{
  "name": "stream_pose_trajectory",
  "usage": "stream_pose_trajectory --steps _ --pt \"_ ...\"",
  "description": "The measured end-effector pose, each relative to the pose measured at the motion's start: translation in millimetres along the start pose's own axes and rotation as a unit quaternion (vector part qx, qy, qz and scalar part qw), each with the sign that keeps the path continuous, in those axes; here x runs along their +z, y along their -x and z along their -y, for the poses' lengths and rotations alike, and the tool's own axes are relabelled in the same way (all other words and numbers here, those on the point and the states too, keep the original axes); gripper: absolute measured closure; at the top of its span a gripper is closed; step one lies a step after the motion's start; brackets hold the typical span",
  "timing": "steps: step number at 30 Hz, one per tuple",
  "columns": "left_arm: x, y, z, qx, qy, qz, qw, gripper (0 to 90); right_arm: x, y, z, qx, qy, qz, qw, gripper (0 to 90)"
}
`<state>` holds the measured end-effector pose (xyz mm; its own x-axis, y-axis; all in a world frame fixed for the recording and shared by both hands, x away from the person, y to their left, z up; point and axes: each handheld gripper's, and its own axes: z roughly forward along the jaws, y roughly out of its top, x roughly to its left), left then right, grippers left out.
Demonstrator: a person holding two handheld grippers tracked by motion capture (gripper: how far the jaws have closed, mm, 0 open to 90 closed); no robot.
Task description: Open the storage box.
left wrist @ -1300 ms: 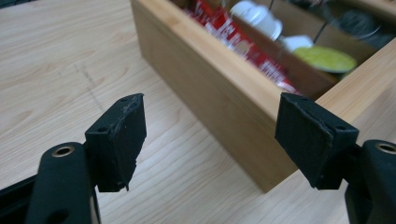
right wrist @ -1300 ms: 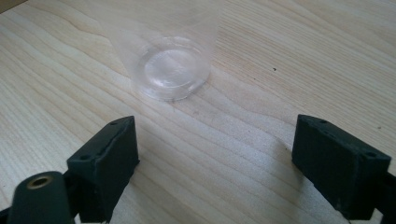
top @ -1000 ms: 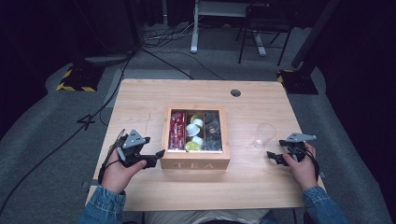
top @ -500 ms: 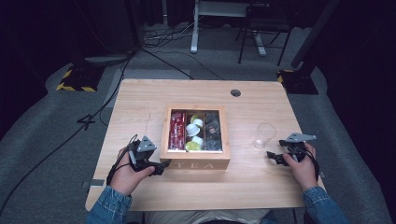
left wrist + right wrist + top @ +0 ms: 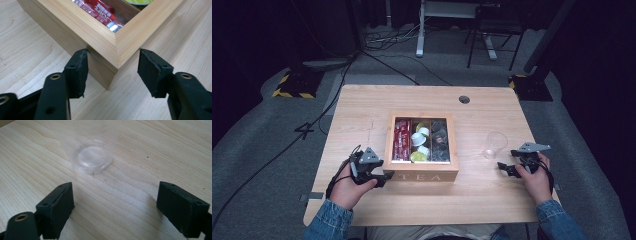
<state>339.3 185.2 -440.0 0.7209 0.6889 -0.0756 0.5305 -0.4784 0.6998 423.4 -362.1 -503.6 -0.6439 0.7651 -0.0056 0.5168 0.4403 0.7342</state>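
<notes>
A wooden tea box (image 5: 421, 171) marked TEA stands mid-table, holding red packets (image 5: 402, 139), white cups and dark items. My left gripper (image 5: 384, 176) is open at the box's front left corner (image 5: 113, 53), one jaw on each side of that corner; the left jaw looks to touch the box's side. A clear plastic cup (image 5: 494, 145) stands upright right of the box. My right gripper (image 5: 504, 168) is open just short of the cup (image 5: 91, 152), with bare table between its jaws.
The wooden table (image 5: 362, 115) has a cable hole (image 5: 464, 99) at the back right. Beyond its far edge the floor carries cables, a desk frame and a yellow-black striped base (image 5: 292, 86).
My left gripper has moved right and a little nearer, from beside the box to its front left corner. The right gripper and the cup have stayed put.
</notes>
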Motion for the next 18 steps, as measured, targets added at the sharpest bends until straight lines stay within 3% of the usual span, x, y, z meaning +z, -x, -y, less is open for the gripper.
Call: stream_pose_trajectory --steps 8,18 --pt "-2.0 -0.5 0.5 0.016 -0.013 -0.005 0.9998 50.6 0.0 0.0 0.0 0.000 0.000 0.000 1.0000 14.2" --pt "-3.8 -0.5 -0.6 0.015 -0.015 -0.005 0.9998 53.0 0.0 -0.1 0.1 0.000 0.000 0.000 1.0000 14.3"
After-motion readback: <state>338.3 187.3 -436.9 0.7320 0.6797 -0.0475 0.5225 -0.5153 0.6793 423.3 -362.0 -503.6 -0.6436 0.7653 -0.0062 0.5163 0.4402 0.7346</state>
